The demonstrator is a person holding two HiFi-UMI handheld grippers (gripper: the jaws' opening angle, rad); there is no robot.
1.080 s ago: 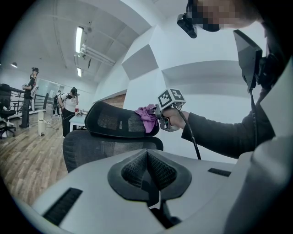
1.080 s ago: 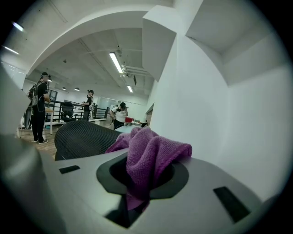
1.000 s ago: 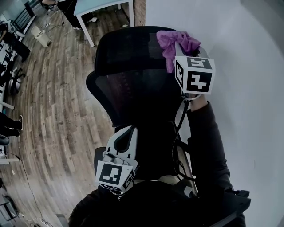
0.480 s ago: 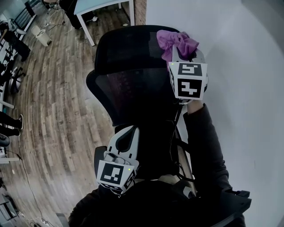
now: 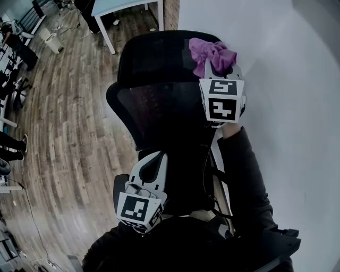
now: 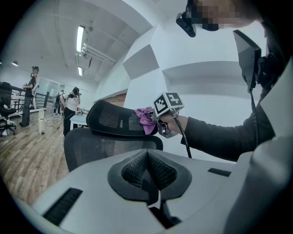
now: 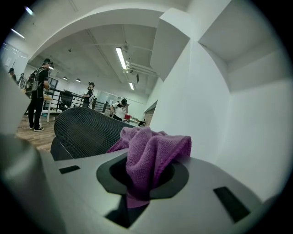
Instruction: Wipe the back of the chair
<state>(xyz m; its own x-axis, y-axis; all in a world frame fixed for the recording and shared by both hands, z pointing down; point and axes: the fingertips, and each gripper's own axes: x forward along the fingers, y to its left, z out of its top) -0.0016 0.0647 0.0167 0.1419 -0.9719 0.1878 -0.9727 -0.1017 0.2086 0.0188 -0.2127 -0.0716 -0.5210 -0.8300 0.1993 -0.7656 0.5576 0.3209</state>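
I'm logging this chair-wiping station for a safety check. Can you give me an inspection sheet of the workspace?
Surface: chair back, black mesh, with headrest above it.
Job's things: purple cloth, bunched at the headrest's right end.
Clutter: nothing seen.
Tools: right tool shut on the cloth; left tool shut and empty, held low near the person's body.
Cables: black cable hangs from the right tool beside the sleeve.
Surroundings: white wall to the right, wood floor, table, people standing far off.
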